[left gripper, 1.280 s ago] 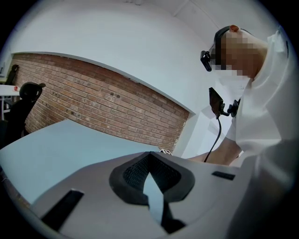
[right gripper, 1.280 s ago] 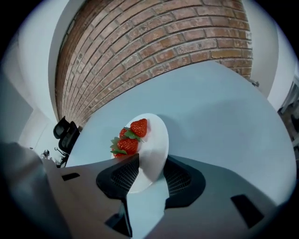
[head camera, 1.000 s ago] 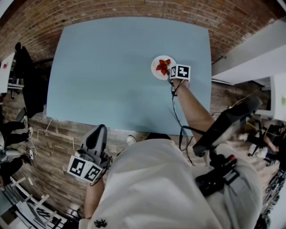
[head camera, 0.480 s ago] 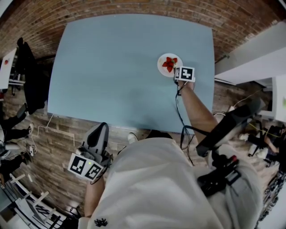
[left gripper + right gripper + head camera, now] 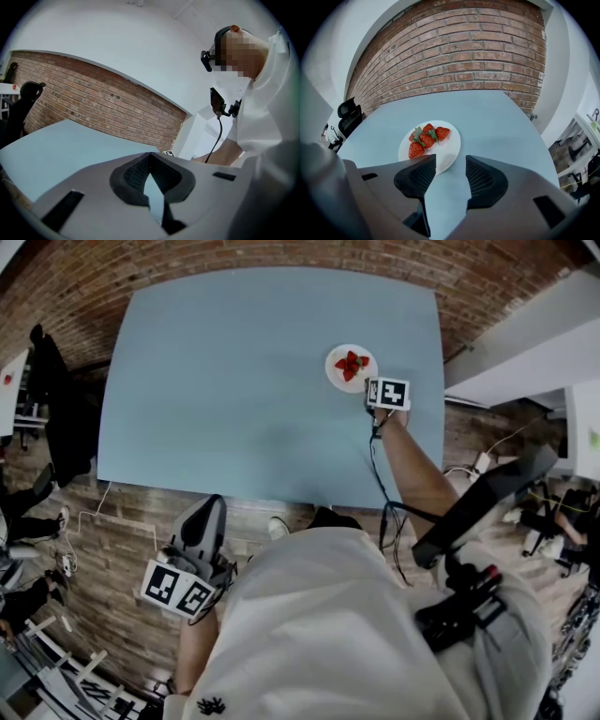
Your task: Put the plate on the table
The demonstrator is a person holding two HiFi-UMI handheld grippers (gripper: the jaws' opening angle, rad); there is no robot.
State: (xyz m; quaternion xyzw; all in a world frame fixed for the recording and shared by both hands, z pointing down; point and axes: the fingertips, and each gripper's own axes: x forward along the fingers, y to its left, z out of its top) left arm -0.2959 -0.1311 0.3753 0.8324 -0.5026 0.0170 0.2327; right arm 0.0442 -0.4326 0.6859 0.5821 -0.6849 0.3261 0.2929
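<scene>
A white plate point(image 5: 352, 368) with several red strawberries point(image 5: 352, 363) rests on the light blue table point(image 5: 234, 381), near its far right corner. My right gripper point(image 5: 370, 385) sits just behind the plate, open, with nothing between its pads. In the right gripper view the plate point(image 5: 443, 150) lies just ahead of the right gripper point(image 5: 450, 161), its near rim partly behind the left pad, strawberries point(image 5: 424, 137) piled on its far side. My left gripper point(image 5: 208, 519) hangs low, off the table's near edge. In the left gripper view the left gripper point(image 5: 150, 157) has its tips touching and holds nothing.
A brick wall runs behind the table point(image 5: 497, 117). A black office chair point(image 5: 349, 112) stands at the table's left side. A white counter point(image 5: 525, 352) lies to the right. A cable point(image 5: 380, 493) trails from the right gripper along the person's forearm.
The right gripper has drawn back a little from the plate, which now lies free on the table. The left gripper has stayed where it was.
</scene>
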